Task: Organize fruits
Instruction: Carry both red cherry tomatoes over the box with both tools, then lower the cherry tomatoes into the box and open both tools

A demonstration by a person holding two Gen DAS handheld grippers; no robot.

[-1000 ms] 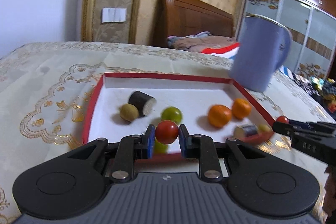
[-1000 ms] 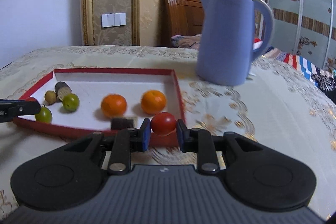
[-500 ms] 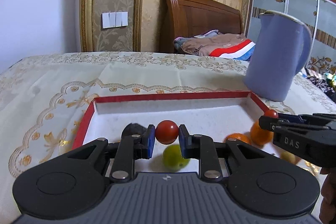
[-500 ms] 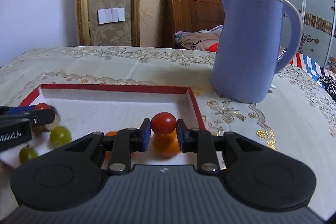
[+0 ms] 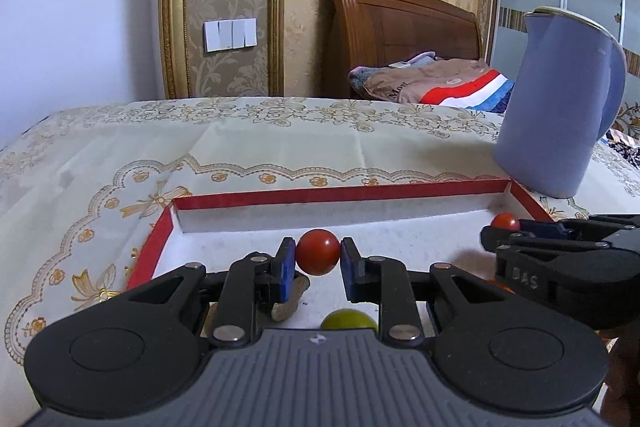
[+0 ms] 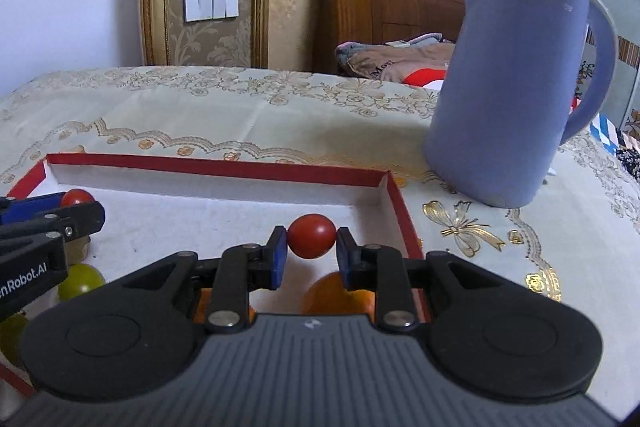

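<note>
Tray [image 5: 348,193] nearer on floral tablecloth [image 5: 280,147]

A cream tablecloth [image 6: 248,115] with gold embroidery covers the table. On it lies a red-rimmed tray [image 6: 216,169]. A blue jug [image 6: 508,87] stands just beyond the tray's far right corner.

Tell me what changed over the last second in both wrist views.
Both claws carried their small red tomatoes forward over the red-rimmed white tray, from its near edge toward the far wall. Left claw stays shut on its tomato, right claw on its own. Blue plastic kettle unmoved.
</note>
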